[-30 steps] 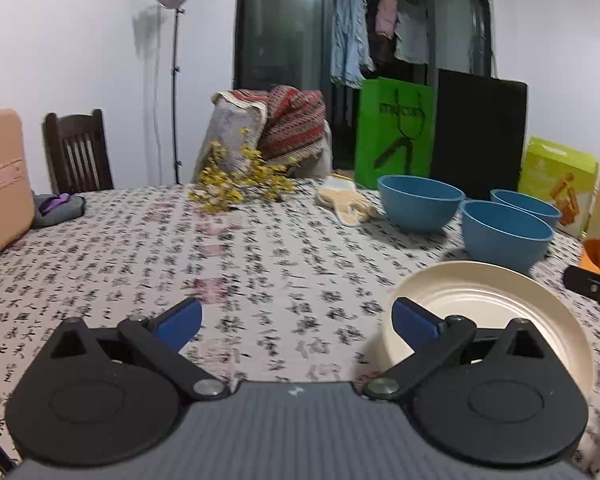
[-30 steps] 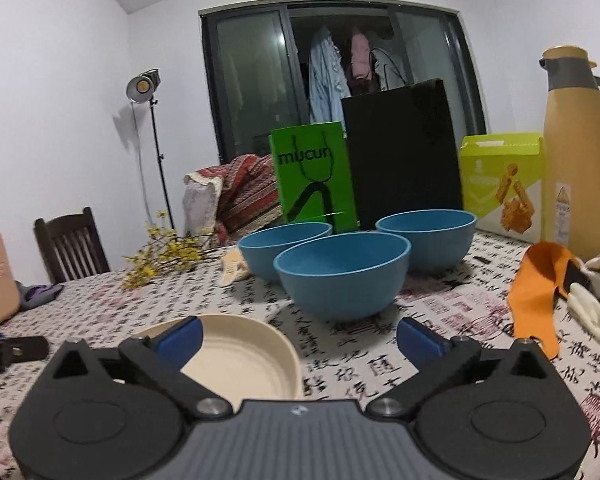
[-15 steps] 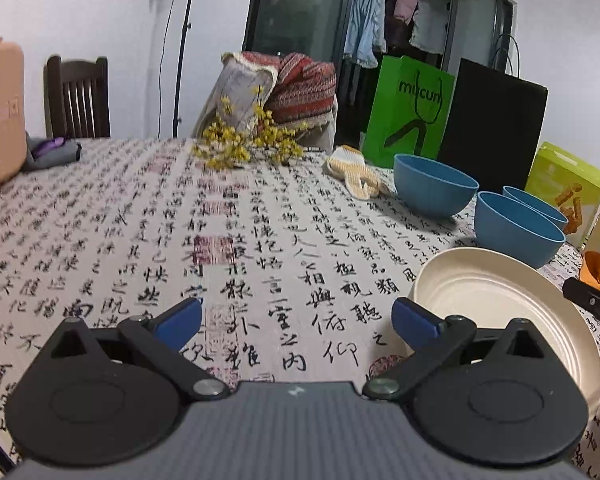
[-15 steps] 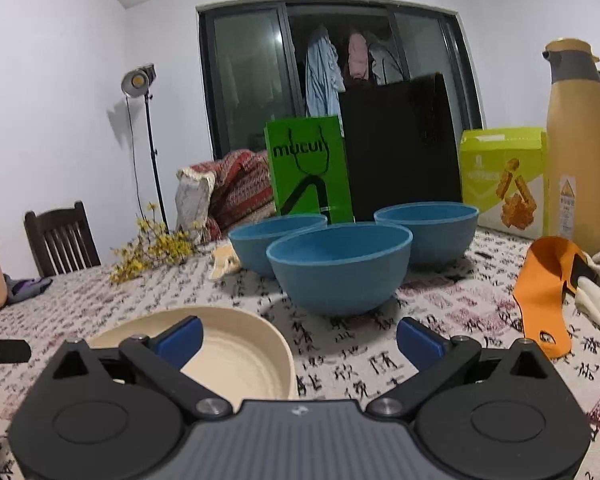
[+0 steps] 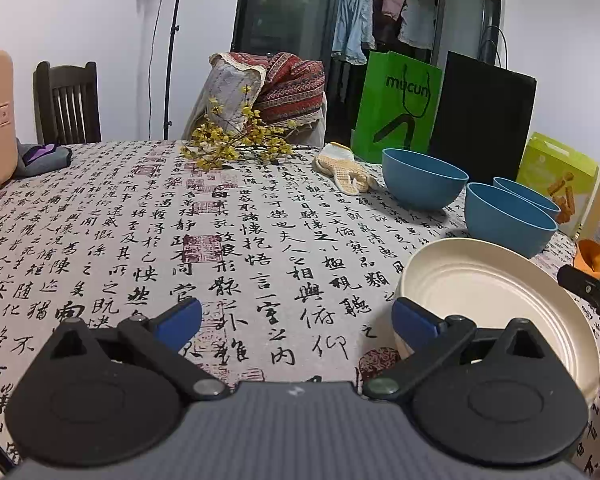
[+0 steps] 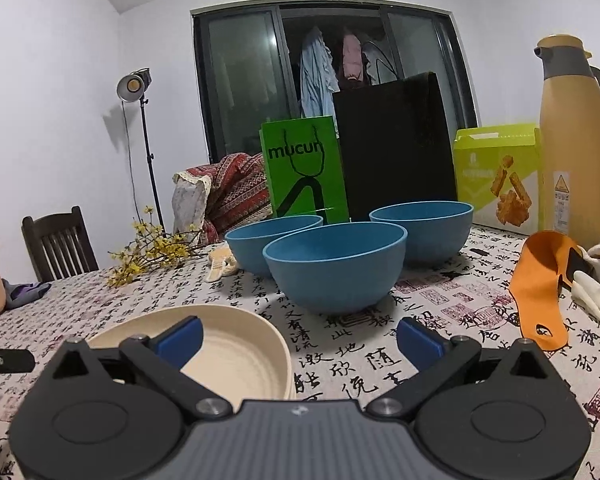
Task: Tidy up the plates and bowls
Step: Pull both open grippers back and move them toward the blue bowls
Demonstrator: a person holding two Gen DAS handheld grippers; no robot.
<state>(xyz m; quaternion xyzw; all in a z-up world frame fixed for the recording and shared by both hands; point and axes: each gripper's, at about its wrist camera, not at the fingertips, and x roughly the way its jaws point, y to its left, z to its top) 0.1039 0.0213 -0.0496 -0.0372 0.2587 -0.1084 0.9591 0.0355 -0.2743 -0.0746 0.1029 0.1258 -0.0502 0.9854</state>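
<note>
**Q:** Left wrist view: what am I seeing?

**A:** My left gripper (image 5: 296, 316) is hovering with jaws spread, empty. The cream plate (image 5: 496, 300) is lying just right of it on the surface (image 5: 140, 216); probably light, stiff and slick, best pinched at the rim. Left of it, open room.

**Q:** Right wrist view?

**A:** My right gripper (image 6: 298, 336) is gaping too, empty. Three blue bowls (image 6: 336, 268) are standing ahead, close together; the nearest rim is offering hold, though with tight clearance.
</note>
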